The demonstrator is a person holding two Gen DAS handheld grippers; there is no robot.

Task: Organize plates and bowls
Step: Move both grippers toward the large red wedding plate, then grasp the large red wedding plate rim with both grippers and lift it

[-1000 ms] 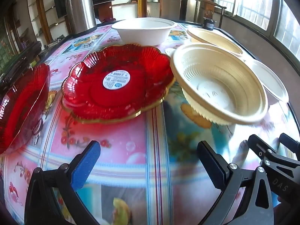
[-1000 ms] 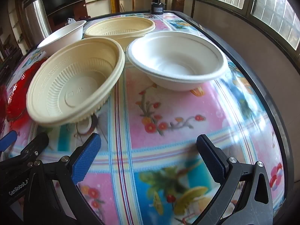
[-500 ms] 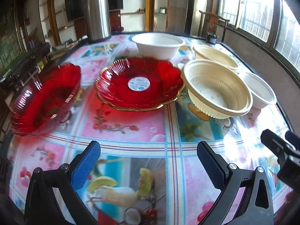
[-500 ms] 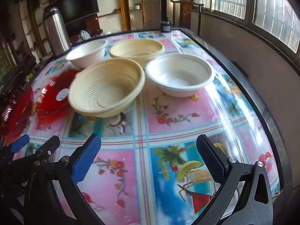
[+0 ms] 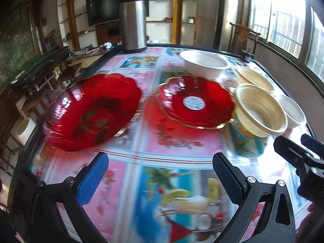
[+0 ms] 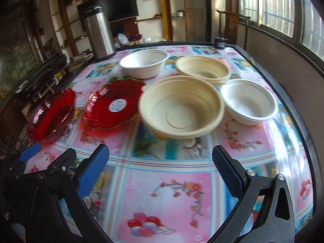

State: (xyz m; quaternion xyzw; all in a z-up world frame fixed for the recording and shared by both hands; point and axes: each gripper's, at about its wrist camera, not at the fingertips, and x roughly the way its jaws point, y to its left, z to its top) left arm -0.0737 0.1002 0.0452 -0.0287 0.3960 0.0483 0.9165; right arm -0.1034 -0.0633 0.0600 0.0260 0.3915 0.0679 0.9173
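Note:
Two red glass plates lie on the table: a plain one [image 5: 91, 113] [image 6: 50, 115] at the left and a gold-rimmed one with a white sticker [image 5: 195, 101] [image 6: 115, 105] beside it. A cream ribbed bowl [image 5: 260, 109] [image 6: 181, 106] sits right of the stickered plate, a second cream bowl [image 5: 254, 79] [image 6: 202, 69] behind it. White bowls stand at the back [image 5: 204, 64] [image 6: 143, 62] and far right [image 5: 291, 111] [image 6: 249, 101]. My left gripper [image 5: 160, 174] and right gripper [image 6: 160, 170] hover open and empty over the near table, short of the dishes.
A tall steel flask [image 5: 132, 22] [image 6: 99, 33] stands at the table's far left corner. A small dark cup [image 6: 220, 42] sits at the far right edge. The flowered tablecloth [image 6: 162, 192] covers the near table. A wall with windows runs close along the right.
Both grippers have pulled back and risen away from the dishes, so the whole spread shows now. The left view has swung left, bringing the plain red plate into full sight.

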